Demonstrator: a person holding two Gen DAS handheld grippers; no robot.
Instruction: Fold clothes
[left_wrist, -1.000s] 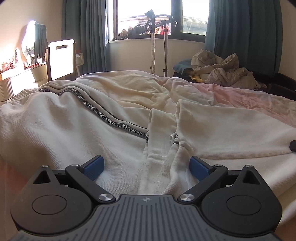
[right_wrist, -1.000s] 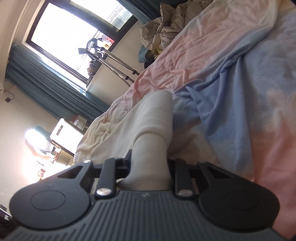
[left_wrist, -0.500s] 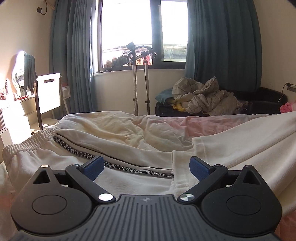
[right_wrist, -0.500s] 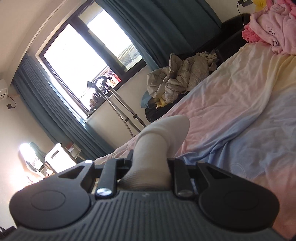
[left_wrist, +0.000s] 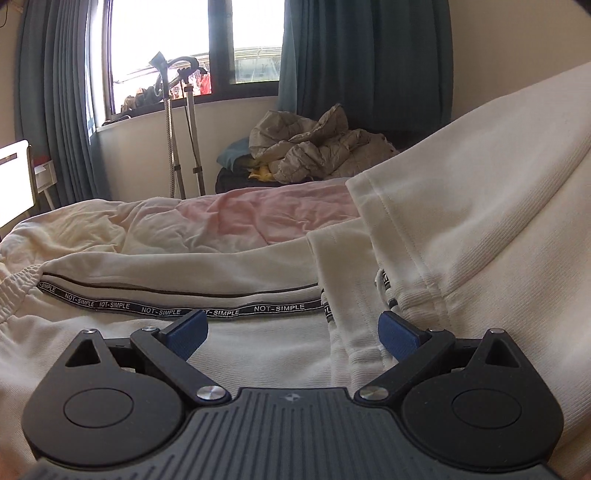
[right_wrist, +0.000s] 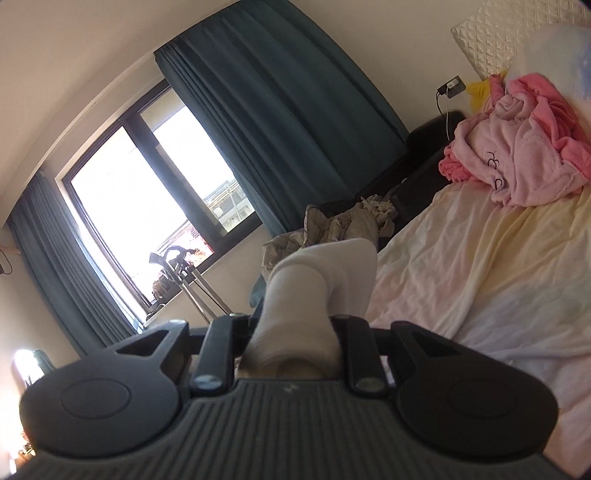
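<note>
Cream sweatpants (left_wrist: 229, 354), lettered stripe; right claw (right_wrist: 295, 332) clamps cuff, left claw (left_wrist: 291, 332) apart.

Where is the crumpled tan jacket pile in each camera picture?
Left wrist view: the tan jacket pile sits upper middle, beyond the bed, right of the window and below the teal curtain.
Right wrist view: the same pile is at the centre, just above the white garment held by the right gripper.
Shared landmark: the garment steamer stand by the window, left of the pile in both.
</note>
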